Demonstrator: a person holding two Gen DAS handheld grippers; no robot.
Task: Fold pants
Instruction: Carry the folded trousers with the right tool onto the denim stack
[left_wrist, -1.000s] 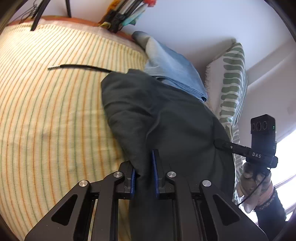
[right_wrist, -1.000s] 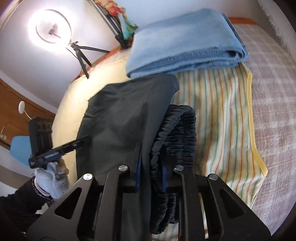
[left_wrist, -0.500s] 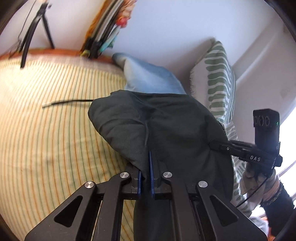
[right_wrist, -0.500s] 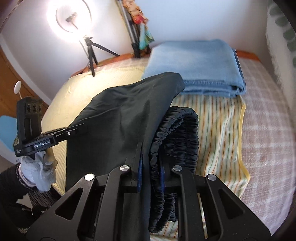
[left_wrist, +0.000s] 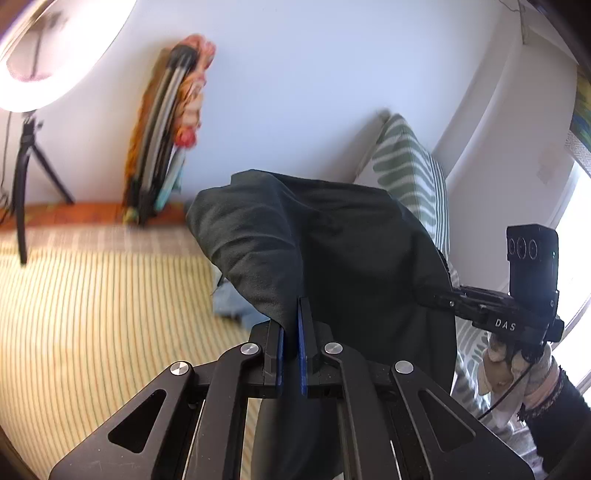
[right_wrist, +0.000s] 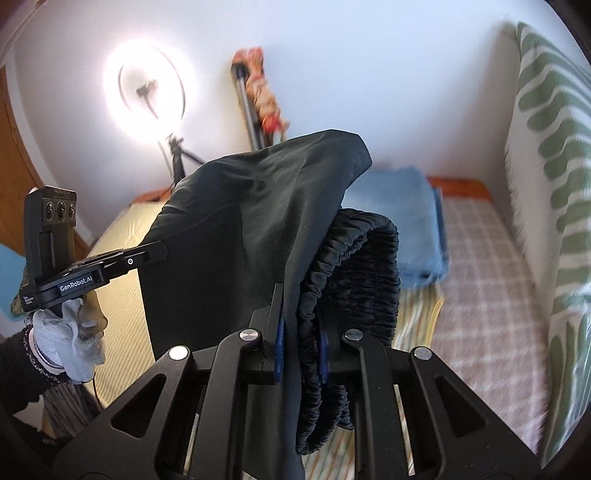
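Both tongs carry the dark pants (left_wrist: 332, 251), clear of the striped bed cover (left_wrist: 92, 314). Left gripper (left_wrist: 290, 332) pinches a fabric edge; right gripper (right_wrist: 300, 332) clamps the gathered waistband (right_wrist: 354, 280). Cloth drapes forward over both. Judgement: one fold made, laying flat and final folds left. Folded blue jeans (right_wrist: 399, 221) beyond.

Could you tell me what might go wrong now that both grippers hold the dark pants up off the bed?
The left gripper pinches only a thin edge of the dark pants, which might slip free. The bunched elastic waistband in the right gripper might fold unevenly. Hanging fabric could drag across the folded blue jeans.
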